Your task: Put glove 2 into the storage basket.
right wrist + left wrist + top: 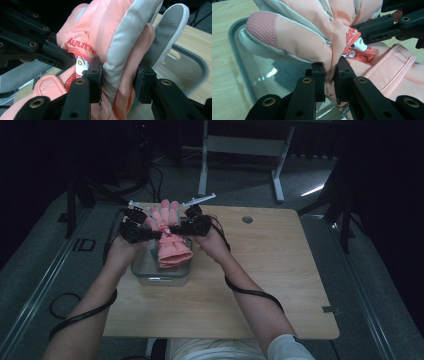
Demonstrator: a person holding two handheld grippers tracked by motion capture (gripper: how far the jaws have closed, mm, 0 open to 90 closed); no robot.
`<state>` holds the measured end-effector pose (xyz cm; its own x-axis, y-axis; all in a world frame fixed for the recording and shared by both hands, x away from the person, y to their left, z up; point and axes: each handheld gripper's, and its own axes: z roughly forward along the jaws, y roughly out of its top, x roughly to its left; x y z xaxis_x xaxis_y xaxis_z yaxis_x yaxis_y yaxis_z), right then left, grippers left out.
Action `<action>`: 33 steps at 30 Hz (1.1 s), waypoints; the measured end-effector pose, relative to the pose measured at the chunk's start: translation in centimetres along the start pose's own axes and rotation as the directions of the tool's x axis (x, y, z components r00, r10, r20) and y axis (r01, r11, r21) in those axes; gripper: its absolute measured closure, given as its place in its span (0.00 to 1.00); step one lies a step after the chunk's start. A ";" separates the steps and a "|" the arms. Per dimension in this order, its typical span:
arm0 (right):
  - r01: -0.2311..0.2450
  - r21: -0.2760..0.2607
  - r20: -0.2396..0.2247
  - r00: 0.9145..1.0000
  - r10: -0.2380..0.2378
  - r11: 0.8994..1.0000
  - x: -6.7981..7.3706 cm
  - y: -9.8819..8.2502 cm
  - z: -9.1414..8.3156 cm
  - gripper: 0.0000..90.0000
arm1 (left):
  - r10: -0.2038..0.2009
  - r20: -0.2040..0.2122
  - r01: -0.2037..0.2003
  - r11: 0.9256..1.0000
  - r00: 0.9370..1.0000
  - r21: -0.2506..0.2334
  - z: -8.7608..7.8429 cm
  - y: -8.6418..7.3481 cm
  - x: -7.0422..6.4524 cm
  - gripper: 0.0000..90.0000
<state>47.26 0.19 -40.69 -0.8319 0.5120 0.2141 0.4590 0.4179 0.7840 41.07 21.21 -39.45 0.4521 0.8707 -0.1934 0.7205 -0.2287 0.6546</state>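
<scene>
1. A pair of pink padded gloves (168,234) is held up over a clear glass container (161,270) at the left centre of the high view, near the far left corner of the wooden table (260,285). The fingers point toward the top of that frame and the cuffs hang down over the container's opening.

2. The left gripper (329,75) pinches a fold of the pink fabric at the gloves' gathered middle; in the left gripper view its jaws stand nearly together with the cloth squeezed between them.

3. The right gripper (118,80) clamps a thicker bundle, pink and grey-white layers, with its jaws set wider apart around it. In the high view it comes in from the right, facing the left one (134,232) across the gloves.

4. Progress, as a judgement: the gloves are gripped on both sides and lifted, so the grasp is done. Whether they are going into the container or coming out of it cannot be told. In either case they are not yet resting inside it or on the table.

5. Writing: a red embroidered word (79,45) sits on the glove above a cartoon patch (81,65) with a white face and a red dotted field. The letters look like "Auunn", but the word is partly folded and I cannot read it with certainty. No other labels are legible.
</scene>
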 end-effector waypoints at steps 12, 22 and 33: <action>-0.008 0.059 -0.019 1.000 0.009 0.998 -1.5 -0.4 3.8 0.70 | -0.068 -0.023 0.068 0.997 0.997 0.027 2.7 -1.2 2.0 0.89; -0.040 0.118 -0.012 0.999 0.041 0.992 -2.5 -2.5 6.0 0.69 | -0.098 -0.020 0.100 0.991 0.995 0.086 5.4 -2.7 2.8 0.89; -0.055 0.195 0.024 0.998 0.051 0.979 -3.1 -3.6 7.5 0.65 | -0.157 -0.002 0.156 0.980 0.988 0.126 7.3 -3.7 3.6 0.88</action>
<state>50.50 2.76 -48.57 -0.7997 0.5506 0.2396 0.5557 0.5275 0.6426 43.86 21.98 -47.89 0.3322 0.8968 -0.2922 0.8428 -0.1431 0.5189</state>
